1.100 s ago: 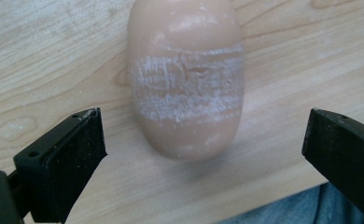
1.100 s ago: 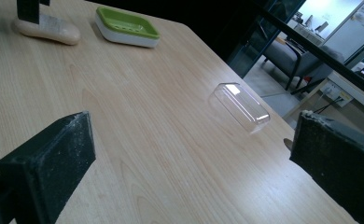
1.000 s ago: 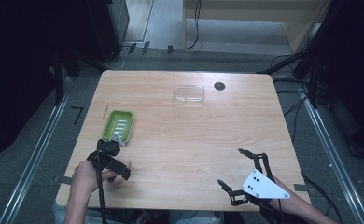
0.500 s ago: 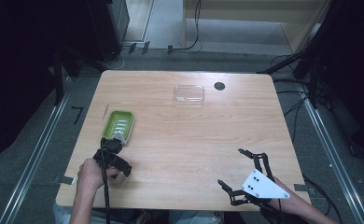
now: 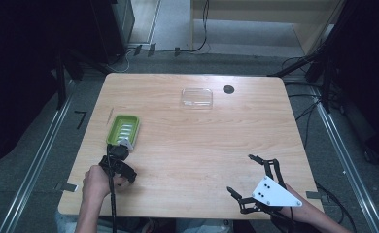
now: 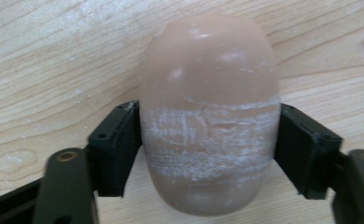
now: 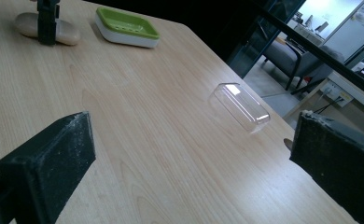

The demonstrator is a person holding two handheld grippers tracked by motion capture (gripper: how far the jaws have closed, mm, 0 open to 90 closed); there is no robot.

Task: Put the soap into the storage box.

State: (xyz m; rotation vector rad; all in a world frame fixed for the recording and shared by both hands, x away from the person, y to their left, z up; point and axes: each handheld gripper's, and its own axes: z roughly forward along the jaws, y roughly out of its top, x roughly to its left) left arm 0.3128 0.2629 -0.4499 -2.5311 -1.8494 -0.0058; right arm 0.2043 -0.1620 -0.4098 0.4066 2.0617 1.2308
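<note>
A tan oval soap bar (image 6: 208,93) lies on the wooden table (image 5: 202,141), and my left gripper (image 6: 210,147) is shut on it. Its jaws have just been closing, and both black pads (image 6: 115,144) now press on the bar's sides. In the high view the left gripper (image 5: 117,162) sits just in front of a green soap dish (image 5: 123,129). The right gripper view shows that gripper (image 7: 47,21) across the soap bar (image 7: 67,35), beside the dish (image 7: 126,25). My right gripper (image 5: 241,174) rests open near the front right edge, nothing between its jaws (image 7: 194,158).
A clear plastic lid (image 5: 197,97) lies at the far middle of the table, also seen from the right gripper (image 7: 241,107). A small black round disc (image 5: 229,89) sits just right of it. Dark floor, rails and cables surround the table.
The left hand and its gripper have shifted slightly at the dish's near end. The right gripper has stayed in place.
</note>
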